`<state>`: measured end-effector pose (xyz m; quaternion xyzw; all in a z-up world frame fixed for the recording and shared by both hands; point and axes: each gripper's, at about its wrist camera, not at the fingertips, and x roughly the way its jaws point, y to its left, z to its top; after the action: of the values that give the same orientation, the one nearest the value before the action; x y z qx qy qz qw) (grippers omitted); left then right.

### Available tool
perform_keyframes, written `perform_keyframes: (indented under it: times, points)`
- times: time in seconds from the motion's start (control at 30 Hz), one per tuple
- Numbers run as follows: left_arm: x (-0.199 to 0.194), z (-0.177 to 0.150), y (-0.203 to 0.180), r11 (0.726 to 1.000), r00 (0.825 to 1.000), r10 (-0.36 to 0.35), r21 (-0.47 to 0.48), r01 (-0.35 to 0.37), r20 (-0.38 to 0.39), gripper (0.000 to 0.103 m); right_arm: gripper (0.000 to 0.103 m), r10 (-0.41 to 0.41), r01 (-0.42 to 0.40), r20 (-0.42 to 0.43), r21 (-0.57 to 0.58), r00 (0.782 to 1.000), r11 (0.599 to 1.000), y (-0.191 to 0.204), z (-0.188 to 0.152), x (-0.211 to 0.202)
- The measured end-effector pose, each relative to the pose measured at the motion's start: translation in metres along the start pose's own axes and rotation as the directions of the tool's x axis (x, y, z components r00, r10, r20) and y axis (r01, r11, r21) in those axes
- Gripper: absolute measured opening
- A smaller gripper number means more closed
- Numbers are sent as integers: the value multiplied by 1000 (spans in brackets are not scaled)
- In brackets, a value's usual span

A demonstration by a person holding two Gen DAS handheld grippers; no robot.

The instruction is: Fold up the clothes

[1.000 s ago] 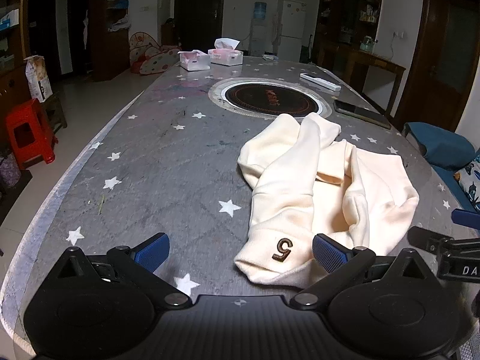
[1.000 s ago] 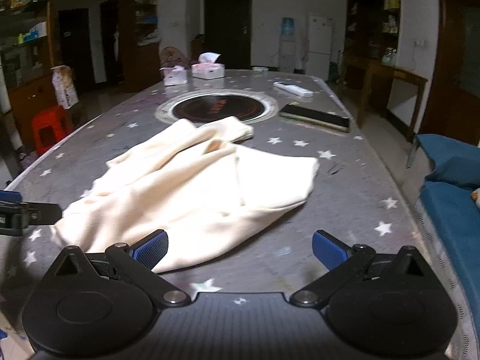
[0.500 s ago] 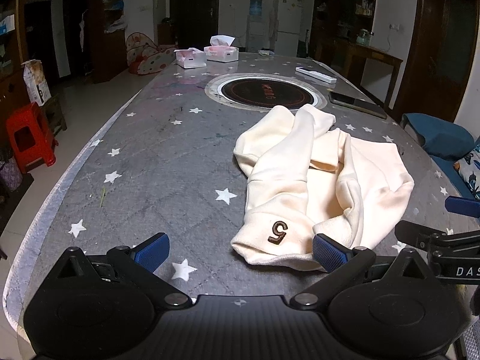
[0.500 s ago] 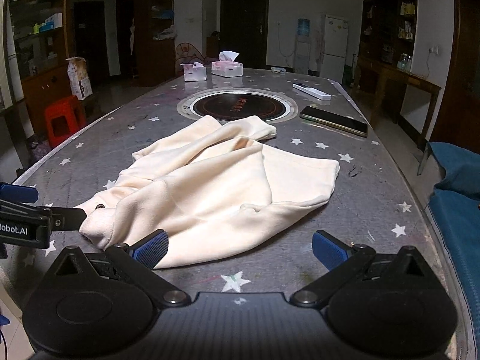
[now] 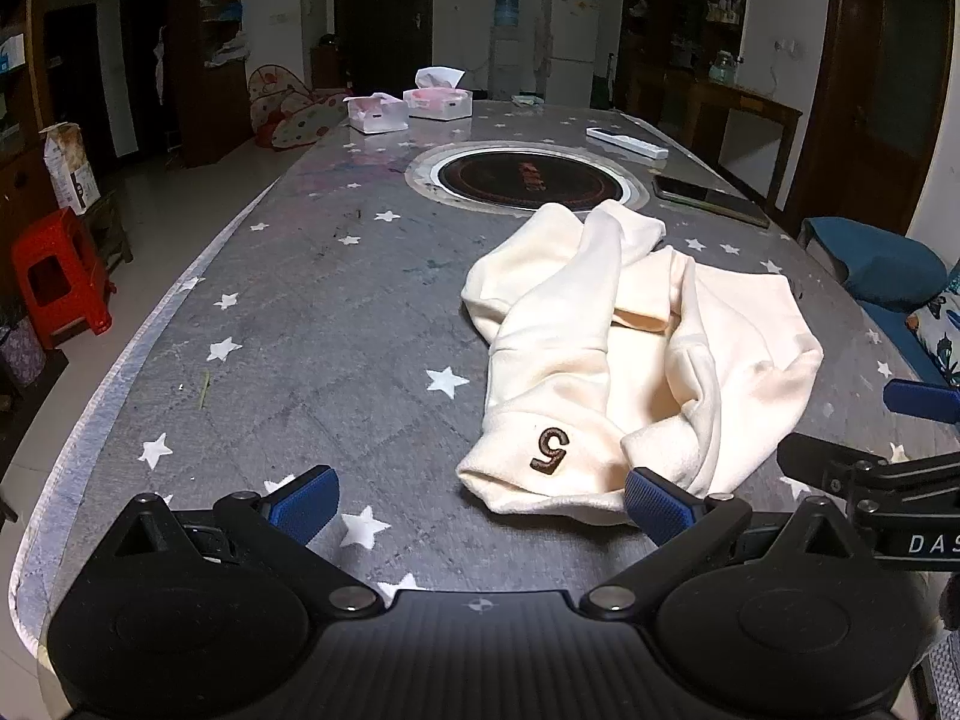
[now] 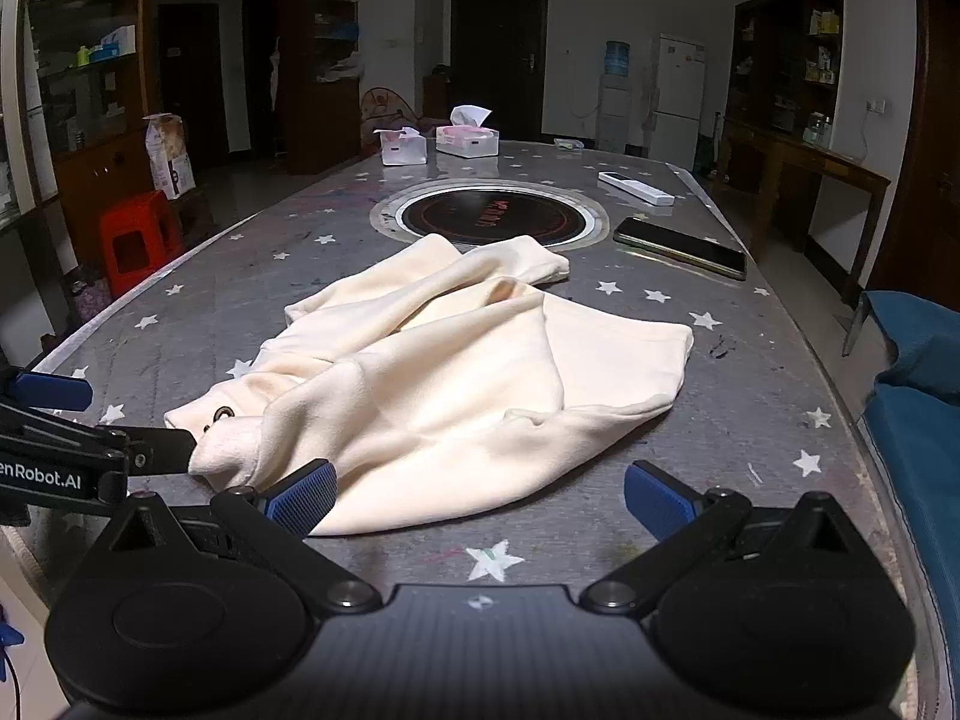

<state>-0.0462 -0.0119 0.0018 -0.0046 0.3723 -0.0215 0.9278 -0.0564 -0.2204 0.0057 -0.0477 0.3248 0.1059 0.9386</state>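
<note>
Cream garment [image 5: 636, 354] lies crumpled on the table [image 5: 336, 324], centre-right of frame. Left gripper [image 5: 480, 504] and right gripper [image 6: 477, 498], lower frame: jaws spread wide, holding nothing.

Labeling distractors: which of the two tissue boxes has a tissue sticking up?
The farther, wider tissue box, right of the smaller white box. A white tissue stands tall from its top; the smaller one's barely shows.

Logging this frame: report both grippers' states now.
Left gripper: open, holding nothing; cream garment lies ahead.
Right gripper: open, holding nothing.
</note>
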Motion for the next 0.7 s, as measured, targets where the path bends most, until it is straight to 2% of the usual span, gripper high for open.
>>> perform_keyframes:
  times: [0.5,0.7]
  points:
    - [5,2,-4,1000,1000,4,17,-3,-10,103,103,19,-19,-15,-13,1000,1000,5,3,4]
    - [7,5,-7,1000,1000,7,31,-6,-11,103,103,12,-12,8,-13,1000,1000,4,6,1]
